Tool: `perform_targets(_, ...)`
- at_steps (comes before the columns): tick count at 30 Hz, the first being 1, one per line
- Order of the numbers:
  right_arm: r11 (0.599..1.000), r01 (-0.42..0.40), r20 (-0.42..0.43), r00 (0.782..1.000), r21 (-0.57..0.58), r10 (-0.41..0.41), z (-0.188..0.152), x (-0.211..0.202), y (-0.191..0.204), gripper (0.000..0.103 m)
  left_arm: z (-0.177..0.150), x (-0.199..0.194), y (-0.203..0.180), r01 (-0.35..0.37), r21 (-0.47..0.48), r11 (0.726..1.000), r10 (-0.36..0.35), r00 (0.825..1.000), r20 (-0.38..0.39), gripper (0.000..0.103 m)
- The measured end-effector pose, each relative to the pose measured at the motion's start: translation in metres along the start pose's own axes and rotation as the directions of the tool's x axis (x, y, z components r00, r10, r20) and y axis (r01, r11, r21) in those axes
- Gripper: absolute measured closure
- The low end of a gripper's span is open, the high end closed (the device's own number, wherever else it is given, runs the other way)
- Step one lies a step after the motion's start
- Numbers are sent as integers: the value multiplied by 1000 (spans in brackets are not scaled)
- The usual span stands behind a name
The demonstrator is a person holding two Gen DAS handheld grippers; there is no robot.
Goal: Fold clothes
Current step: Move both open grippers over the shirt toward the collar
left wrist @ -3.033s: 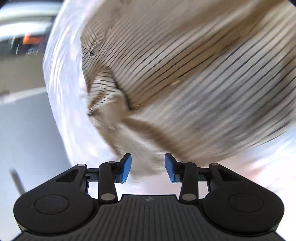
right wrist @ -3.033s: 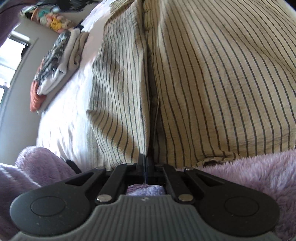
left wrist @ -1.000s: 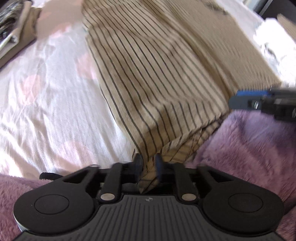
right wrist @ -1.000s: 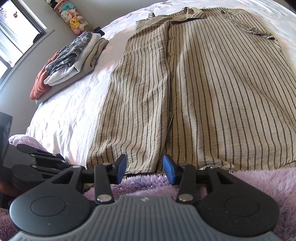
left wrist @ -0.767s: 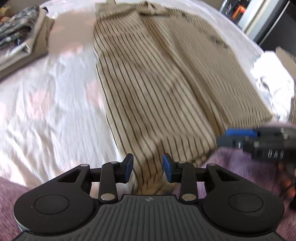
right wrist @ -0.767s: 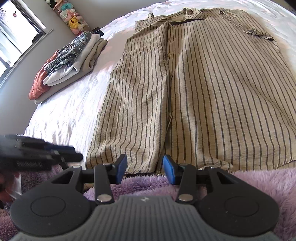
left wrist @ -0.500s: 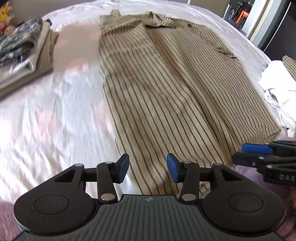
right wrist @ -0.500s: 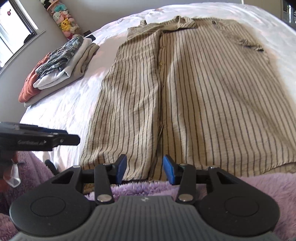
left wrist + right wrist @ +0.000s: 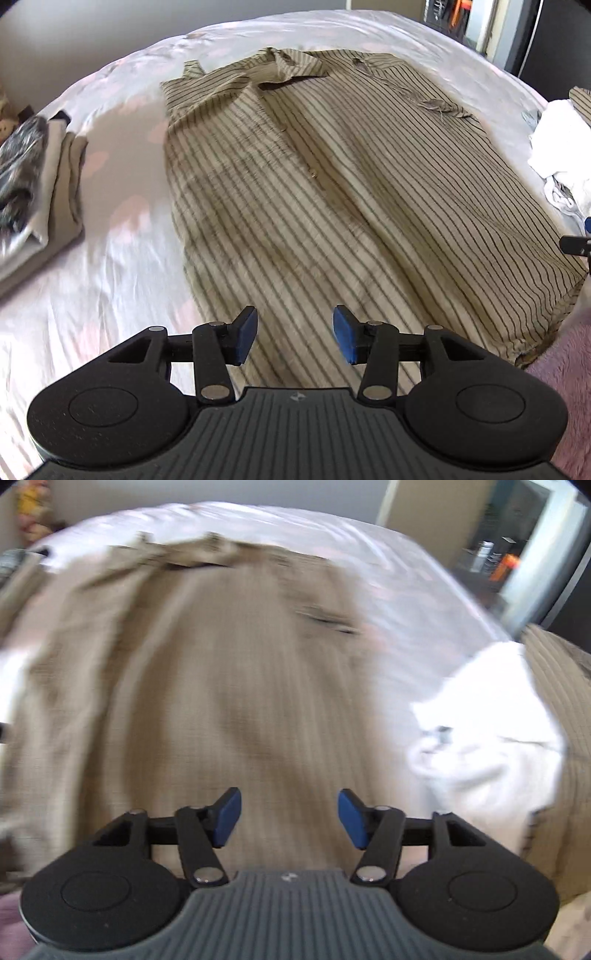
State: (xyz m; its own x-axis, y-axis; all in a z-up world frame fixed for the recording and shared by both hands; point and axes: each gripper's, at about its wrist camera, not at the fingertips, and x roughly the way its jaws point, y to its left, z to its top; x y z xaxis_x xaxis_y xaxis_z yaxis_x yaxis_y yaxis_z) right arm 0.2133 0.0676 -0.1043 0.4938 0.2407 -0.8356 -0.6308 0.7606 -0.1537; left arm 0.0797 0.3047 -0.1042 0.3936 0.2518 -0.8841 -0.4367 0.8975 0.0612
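Bed (image 9: 110, 258) with pale pink sheet; grey wall (image 9: 110, 29) behind; dark shelving (image 9: 491, 557) far right.

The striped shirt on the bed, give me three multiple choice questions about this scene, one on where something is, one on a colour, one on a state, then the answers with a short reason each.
1. Where does the folded stack of clothes lie in the left wrist view?
A. To the left of the striped shirt
B. On top of the shirt
C. Between the gripper fingers

2. What colour are the gripper pads?
A. Red
B. Blue
C. Green

3. How is the striped shirt lying?
A. Rolled into a ball
B. Hanging from a gripper
C. Spread flat on the bed

Answers:
1. A, the folded stack sits on the sheet left of the striped shirt.
2. B, the pads of the left gripper and those of the right gripper are blue.
3. C, it lies open on the bed, with both grippers open and holding nothing.
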Motion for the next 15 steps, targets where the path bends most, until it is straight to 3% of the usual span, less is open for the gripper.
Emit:
perform_targets(3, 988, -62, -54, 996, 141, 70, 0, 16, -33, 41, 14, 4, -9, 3, 27, 1000, -3, 1000, -5, 60)
perform_targets(5, 983, -63, -67, 995, 174, 76, 1, 22, -43, 41, 22, 7, -16, 6, 47, 999, -6, 1000, 3, 60)
perform_targets(10, 989, -6, -105, 994, 147, 22, 3, 33, -46, 41, 24, 23, -24, 25, 56, 998, -27, 999, 30, 60)
perform_targets(15, 988, -5, -130, 991, 154, 25, 1, 44, -48, 41, 14, 43, -21, -32, 62, 998, 30, 999, 38, 60)
